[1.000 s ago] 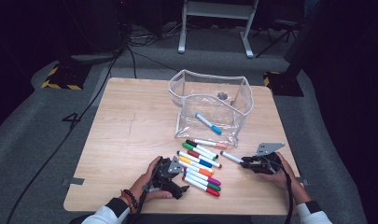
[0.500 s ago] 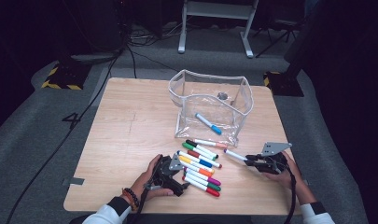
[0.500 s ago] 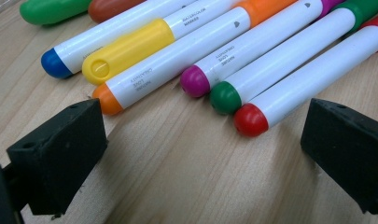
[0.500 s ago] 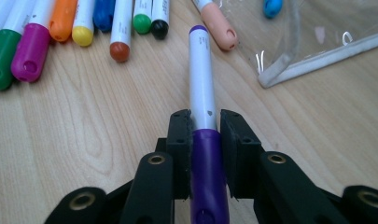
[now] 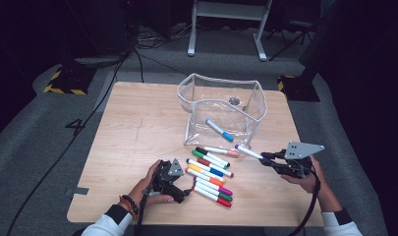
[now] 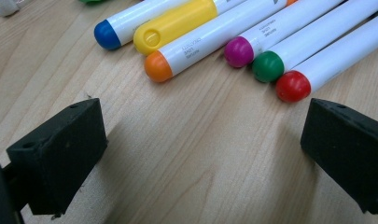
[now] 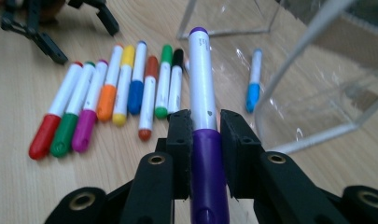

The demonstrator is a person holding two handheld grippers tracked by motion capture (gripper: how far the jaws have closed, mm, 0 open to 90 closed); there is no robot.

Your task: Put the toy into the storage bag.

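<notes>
Wooden table (image 5: 137, 147) on grey carpet, clear pouch (image 5: 221, 115) standing open toward the far edge.
Inside the pouch, one blue-capped marker (image 5: 219, 130); just before it, a row of markers (image 5: 210, 175); right of that row, right gripper (image 5: 265, 158) pinching a purple marker (image 7: 203, 135), lifted; left of the row, left gripper (image 5: 184, 184) resting, jaws spread.

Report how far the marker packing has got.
Done: one blue marker lies in the clear pouch. In hand: the right hand-held gripper is shut on a purple marker, held above the table near the pouch. Left: the row of markers on the table; the left hand-held gripper rests open beside them.
</notes>
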